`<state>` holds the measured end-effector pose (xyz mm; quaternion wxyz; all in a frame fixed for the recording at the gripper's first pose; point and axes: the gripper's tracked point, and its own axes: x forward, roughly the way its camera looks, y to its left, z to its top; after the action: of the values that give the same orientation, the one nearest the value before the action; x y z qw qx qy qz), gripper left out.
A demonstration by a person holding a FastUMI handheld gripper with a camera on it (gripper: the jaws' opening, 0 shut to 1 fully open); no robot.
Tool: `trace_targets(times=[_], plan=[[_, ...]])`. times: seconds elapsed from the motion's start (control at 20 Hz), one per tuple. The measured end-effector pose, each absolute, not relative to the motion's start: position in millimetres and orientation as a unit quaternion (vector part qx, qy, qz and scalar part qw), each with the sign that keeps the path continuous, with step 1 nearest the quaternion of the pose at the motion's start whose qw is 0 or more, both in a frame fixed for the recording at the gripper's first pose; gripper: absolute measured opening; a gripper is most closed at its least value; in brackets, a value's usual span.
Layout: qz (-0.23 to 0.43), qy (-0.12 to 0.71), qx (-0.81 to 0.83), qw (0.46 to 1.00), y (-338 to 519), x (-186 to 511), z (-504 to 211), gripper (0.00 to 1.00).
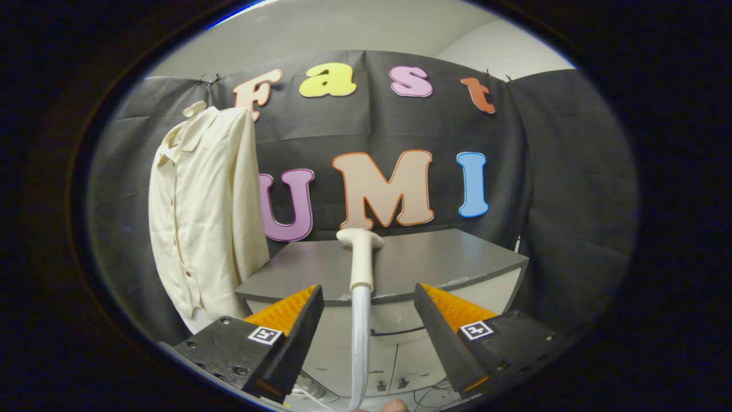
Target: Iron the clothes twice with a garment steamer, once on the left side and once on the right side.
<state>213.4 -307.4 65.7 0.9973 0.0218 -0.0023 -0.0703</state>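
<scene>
Two fingers of the gripper [369, 320] are spread wide apart, with nothing held between them. The garment steamer [360, 257] is seen just ahead, in line with the gap: its pale head rests on the front part of the grey desk [457, 257], its handle reaches down over the desk's edge, and a ribbed hose [359, 343] hangs from it between the fingers, neither of which touches it. The clothes, a cream buttoned shirt [200, 212], are hung on a hanger against the booth's wall, beside the desk's left end and well apart from the steamer. A fingertip [394, 406] of a person is glimpsed low down, below the hose.

The step in hand is judged to be the approach for taking up the steamer; no ironing pass appears to have been made. For the next move, the gripper would need to be carried forward until the handle lies between the fingers, then closed firmly on it above the hose. After that, the head would have to be lifted clear of the desk and swung left toward the shirt.
</scene>
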Motion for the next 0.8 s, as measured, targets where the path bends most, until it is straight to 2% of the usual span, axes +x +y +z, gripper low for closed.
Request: trace_targets(times=[0.45,0.8], plan=[[-0.073,0.008,0.039,0.997,-338,283,89,0.97],[-0.057,0.064,0.027,0.996,-327,343,70,0.97]])
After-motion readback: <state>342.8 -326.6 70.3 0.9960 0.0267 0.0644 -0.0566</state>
